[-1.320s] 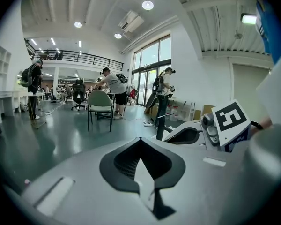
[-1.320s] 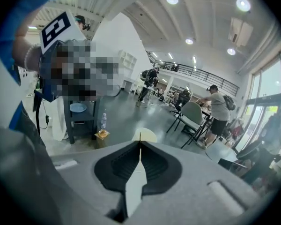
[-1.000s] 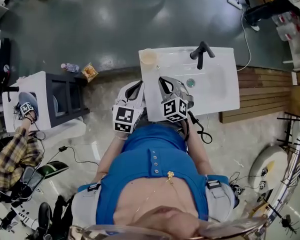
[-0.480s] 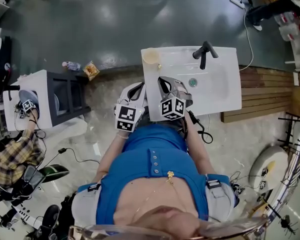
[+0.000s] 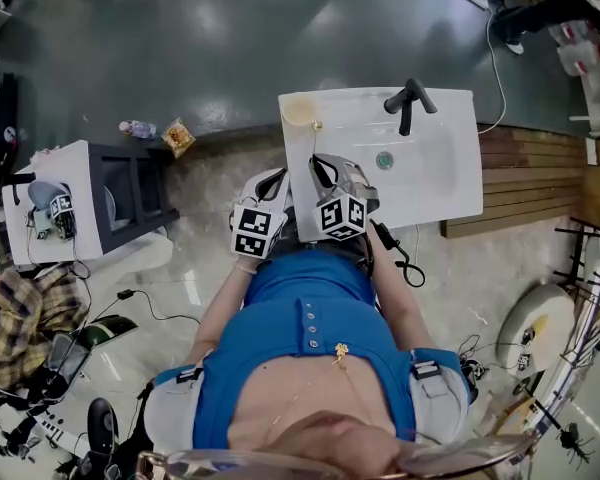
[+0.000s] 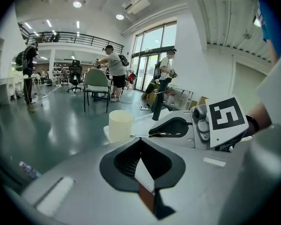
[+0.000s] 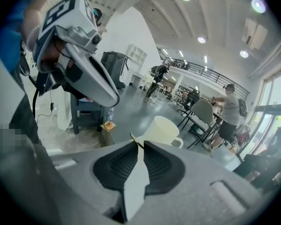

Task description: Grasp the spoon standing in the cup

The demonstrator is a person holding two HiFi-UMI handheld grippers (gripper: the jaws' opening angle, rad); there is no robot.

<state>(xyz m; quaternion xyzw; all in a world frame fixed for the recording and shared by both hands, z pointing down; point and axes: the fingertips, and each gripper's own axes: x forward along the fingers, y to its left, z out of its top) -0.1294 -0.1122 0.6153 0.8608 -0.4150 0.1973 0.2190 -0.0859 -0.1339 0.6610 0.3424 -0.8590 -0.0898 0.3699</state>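
Head view: white rectangular washbasin counter with a black lever tap; a cream cylindrical cup stands on its far left corner. A thin gold-coloured metal spoon runs from just beside the cup's rim back to the right gripper, which is over the counter's near edge. The left gripper is just beside it, off the counter's left edge. Left gripper view: the left gripper has its two black jaws closed tip to tip with nothing between them. Beyond them stands the cup, with no spoon standing in it. To the right, the right gripper has the spoon lying level along its jaws and reaching toward the cup. Right gripper view: the right gripper has its jaws pressed together. A thin yellowish sliver, apparently the spoon, juts from their tip, so they seem clamped on its handle. The cup, handle to the right, stands just past the jaws. The left gripper is at upper left.
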